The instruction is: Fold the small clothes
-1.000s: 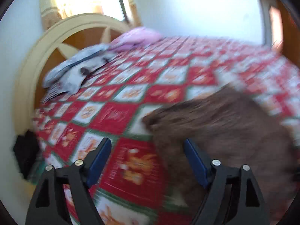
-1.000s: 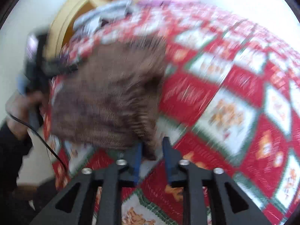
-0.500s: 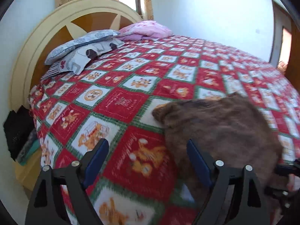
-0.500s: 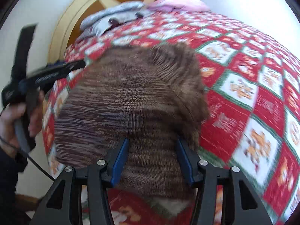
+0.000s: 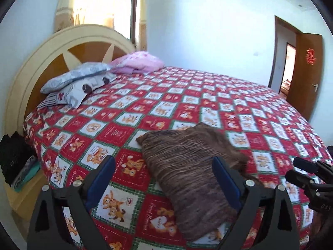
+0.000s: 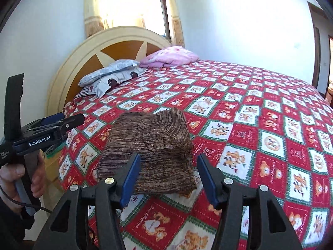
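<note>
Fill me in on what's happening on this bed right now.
A person is folding small clothes with a handheld gripper in each hand. A brown striped knit garment lies folded on the red patterned bedspread near the bed's edge. The left gripper and the right gripper are both open, holding nothing, hovering just short of the garment.

A home bedroom. Ahead of the left gripper (image 5: 163, 177) a wide bed (image 5: 208, 95) spreads under a red, white and green checked cover printed with cartoon bears. Beyond it and to the left rises a cream and brown arched headboard (image 5: 41, 62), with grey patterned pillows (image 5: 77, 79) and a pink quilt (image 5: 137, 62) stacked against it. Above the headboard a curtained window (image 5: 97, 2) glows with daylight. Far to the right, a brown wooden door (image 5: 306, 73) stands open in plain white walls.
</note>
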### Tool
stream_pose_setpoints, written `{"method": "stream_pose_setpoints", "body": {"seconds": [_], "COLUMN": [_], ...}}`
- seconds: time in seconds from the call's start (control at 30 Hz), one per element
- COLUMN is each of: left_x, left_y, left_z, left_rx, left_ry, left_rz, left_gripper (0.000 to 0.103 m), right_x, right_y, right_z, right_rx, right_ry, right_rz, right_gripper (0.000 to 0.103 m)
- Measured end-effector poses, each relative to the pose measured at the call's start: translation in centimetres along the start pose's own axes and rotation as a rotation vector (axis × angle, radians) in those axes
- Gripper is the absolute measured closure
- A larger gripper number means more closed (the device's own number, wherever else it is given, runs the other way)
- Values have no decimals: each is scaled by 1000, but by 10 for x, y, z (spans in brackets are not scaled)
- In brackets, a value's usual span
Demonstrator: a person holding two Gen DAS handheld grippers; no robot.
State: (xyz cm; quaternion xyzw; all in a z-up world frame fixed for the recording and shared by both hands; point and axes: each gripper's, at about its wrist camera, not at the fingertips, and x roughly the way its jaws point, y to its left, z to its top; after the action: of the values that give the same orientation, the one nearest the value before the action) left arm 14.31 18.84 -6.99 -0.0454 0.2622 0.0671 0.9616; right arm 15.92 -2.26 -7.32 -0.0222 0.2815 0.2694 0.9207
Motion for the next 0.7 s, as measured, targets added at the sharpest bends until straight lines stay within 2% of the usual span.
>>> {"method": "stream_pose_setpoints", "body": {"seconds": [0.3, 0.7], "left_x": [-23, -33], "left_y": [-17, -21], "left_z": [4, 5], "left_rx": [29, 25], "left_ry": [-50, -67], "left_rz": [-38, -37], "left_gripper": [7, 7], "right_x": [-28, -33], "right_y": [9, 20], "right_z": [0, -1], "right_rx": [-27, -55], "right_ry": [-59, -58], "right_rz": [-5, -4], "right_gripper": [43, 42]}}
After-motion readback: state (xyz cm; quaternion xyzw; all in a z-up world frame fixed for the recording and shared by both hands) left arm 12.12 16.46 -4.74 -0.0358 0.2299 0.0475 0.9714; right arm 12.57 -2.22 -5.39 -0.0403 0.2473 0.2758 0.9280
